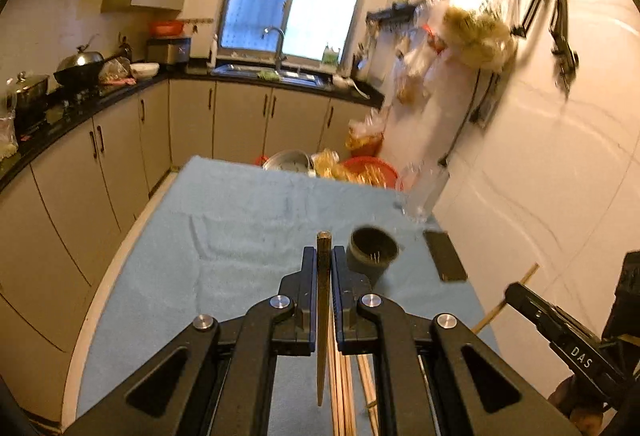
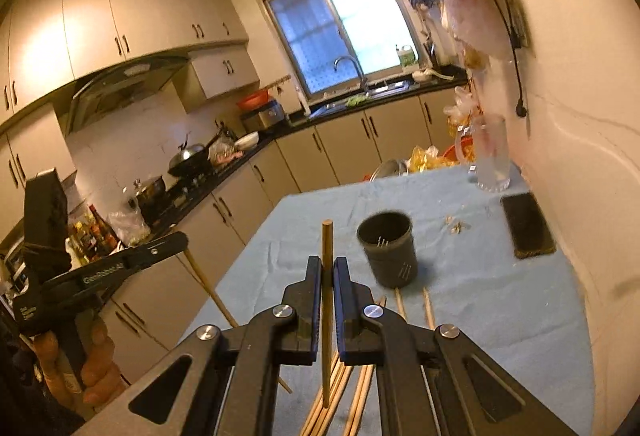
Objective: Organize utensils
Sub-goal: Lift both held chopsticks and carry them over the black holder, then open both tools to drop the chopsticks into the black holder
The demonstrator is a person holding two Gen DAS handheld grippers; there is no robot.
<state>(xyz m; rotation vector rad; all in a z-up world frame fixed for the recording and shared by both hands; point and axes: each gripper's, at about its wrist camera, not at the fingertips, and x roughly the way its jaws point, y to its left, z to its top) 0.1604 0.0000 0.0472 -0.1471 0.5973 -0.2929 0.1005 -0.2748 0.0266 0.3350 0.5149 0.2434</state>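
The left gripper (image 1: 324,264) is closed on one dark chopstick (image 1: 323,316). The stick stands clamped between the two jaws at the lower centre of the left wrist view, its long axis running along the fingers, butt end above the fingertips and tapered tip below.

The right gripper (image 2: 327,276) is likewise closed on one pale wooden chopstick (image 2: 327,296), upright between its jaws at the lower centre of the right wrist view, with the same end-up orientation.

The target, a dark cylindrical holder (image 1: 372,250), stands upright on the blue cloth (image 1: 224,236), mouth open upward. In the left wrist view it lies just to the right of the fingertips and slightly beyond them. In the right wrist view the holder (image 2: 388,252) also lies right of the fingertips, somewhat further across.

Judgement: both sticks are already near vertical, so each needs a short shift to the right and forward, then a descent into the mouth. The left gripper appears nearer.

Loose chopsticks (image 2: 348,388) remain on the cloth beneath both grippers.
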